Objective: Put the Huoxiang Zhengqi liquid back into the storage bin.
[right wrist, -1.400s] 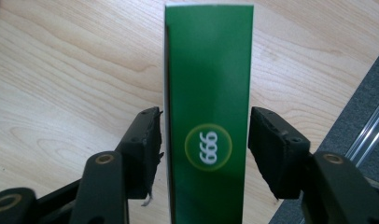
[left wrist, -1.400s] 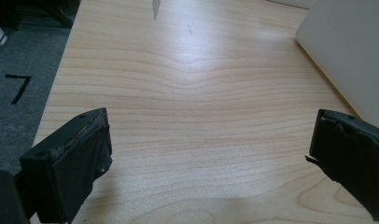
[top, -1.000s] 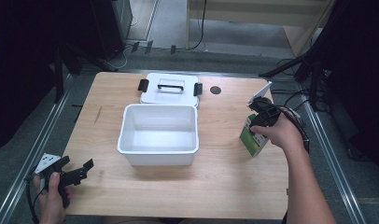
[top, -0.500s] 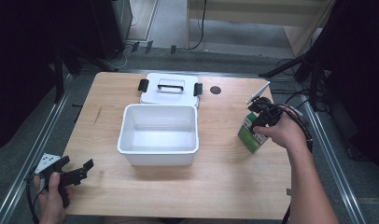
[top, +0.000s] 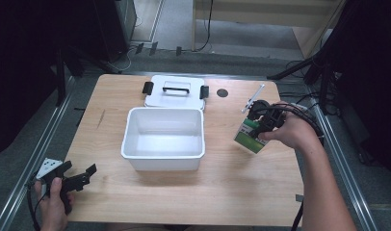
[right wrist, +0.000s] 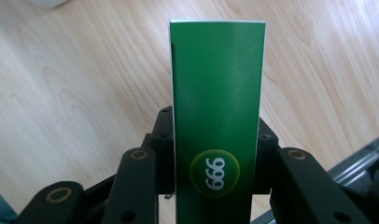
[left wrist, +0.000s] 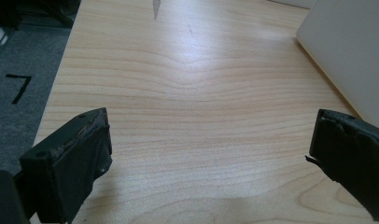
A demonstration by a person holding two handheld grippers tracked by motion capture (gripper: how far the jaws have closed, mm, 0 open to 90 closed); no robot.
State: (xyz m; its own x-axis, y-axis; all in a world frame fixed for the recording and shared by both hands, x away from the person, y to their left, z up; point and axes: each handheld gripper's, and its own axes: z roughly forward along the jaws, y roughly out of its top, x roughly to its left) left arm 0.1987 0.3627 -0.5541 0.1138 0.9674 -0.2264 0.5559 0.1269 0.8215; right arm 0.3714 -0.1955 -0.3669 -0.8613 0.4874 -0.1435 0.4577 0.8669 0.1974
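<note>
Right gripper: jaws pinch a narrow green carton by its side faces, holding it above the tabletop, right of the open white bin. Risk: the smooth carton may slip or crush under uneven squeeze, or clip the bin's rim if carried low. Left gripper: jaws spread, empty, near the tabletop's front-left corner; no hazard noted

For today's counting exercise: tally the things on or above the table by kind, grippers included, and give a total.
White bin: 1
White lid: 1
Green box: 1
Grippers: 2, the left gripper and the right gripper
Total: 5
</note>
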